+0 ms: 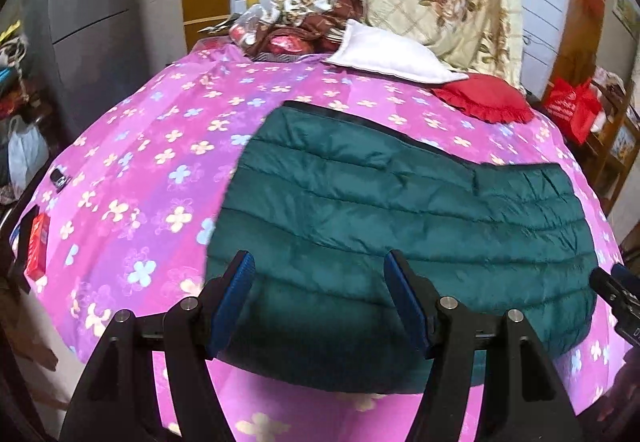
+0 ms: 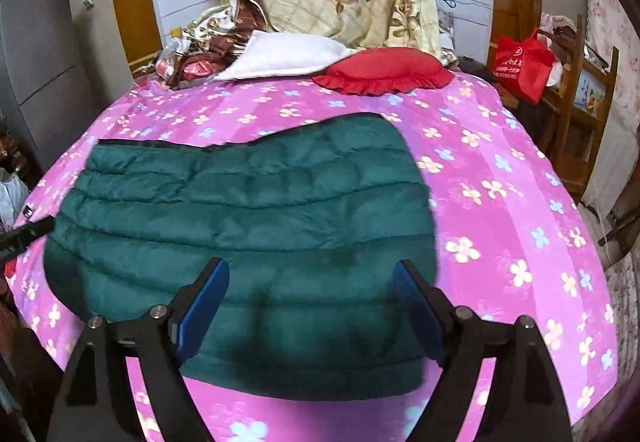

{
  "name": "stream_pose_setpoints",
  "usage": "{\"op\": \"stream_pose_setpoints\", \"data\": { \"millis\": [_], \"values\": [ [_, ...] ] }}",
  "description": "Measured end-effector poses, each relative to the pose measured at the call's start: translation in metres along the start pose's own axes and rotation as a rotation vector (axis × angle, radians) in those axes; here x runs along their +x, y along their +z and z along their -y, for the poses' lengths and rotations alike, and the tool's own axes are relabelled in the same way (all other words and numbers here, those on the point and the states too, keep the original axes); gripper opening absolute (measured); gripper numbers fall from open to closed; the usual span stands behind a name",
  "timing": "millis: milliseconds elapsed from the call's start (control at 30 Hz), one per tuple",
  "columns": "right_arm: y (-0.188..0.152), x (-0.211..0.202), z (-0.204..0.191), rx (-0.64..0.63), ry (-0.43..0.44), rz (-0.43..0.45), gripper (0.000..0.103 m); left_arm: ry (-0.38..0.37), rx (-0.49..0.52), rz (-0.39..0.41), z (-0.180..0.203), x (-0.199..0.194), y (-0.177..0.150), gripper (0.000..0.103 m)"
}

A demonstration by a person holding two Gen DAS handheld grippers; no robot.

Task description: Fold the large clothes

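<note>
1. Bed [image 1: 132, 162]: pink floral sheet, bearing everything.
2. Jacket [image 1: 400, 226]: green quilted, folded flat, near front edge of bed.
3. Left gripper [image 1: 320, 298], right gripper [image 2: 312, 306]: both spread apart, empty, over the near hem.
4. Risk: slick puffy fill may spring open or slip from a shallow pinch, skewing the next fold.

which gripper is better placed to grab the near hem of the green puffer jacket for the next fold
Either; slight edge to the right gripper. It sits open over the middle of the green puffer jacket; the left gripper, also open, hangs nearer its left edge.
</note>
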State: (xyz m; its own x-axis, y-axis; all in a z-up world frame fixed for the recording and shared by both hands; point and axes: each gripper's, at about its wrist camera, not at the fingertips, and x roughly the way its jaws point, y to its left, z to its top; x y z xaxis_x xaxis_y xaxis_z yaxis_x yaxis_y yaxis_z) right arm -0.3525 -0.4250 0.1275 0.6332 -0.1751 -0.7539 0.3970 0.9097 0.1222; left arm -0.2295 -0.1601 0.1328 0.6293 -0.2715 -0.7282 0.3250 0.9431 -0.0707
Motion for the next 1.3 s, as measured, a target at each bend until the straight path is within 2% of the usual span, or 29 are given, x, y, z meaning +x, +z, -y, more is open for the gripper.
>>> {"op": "stream_pose_setpoints", "data": {
  "millis": [300,700,1300],
  "values": [
    [-0.007,-0.001,-0.028,-0.007,-0.010,0.012,0.095,0.038,0.036,0.035,0.023,-0.008,-0.010,0.044],
    [-0.009,-0.004,-0.038,-0.015,-0.005,0.027,0.095,0.059,0.050,0.060,0.033,-0.013,-0.014,0.044],
    [-0.011,-0.002,-0.042,-0.012,0.007,0.021,0.096,0.057,0.053,0.057,0.035,-0.014,-0.015,0.044]
  ]
}}
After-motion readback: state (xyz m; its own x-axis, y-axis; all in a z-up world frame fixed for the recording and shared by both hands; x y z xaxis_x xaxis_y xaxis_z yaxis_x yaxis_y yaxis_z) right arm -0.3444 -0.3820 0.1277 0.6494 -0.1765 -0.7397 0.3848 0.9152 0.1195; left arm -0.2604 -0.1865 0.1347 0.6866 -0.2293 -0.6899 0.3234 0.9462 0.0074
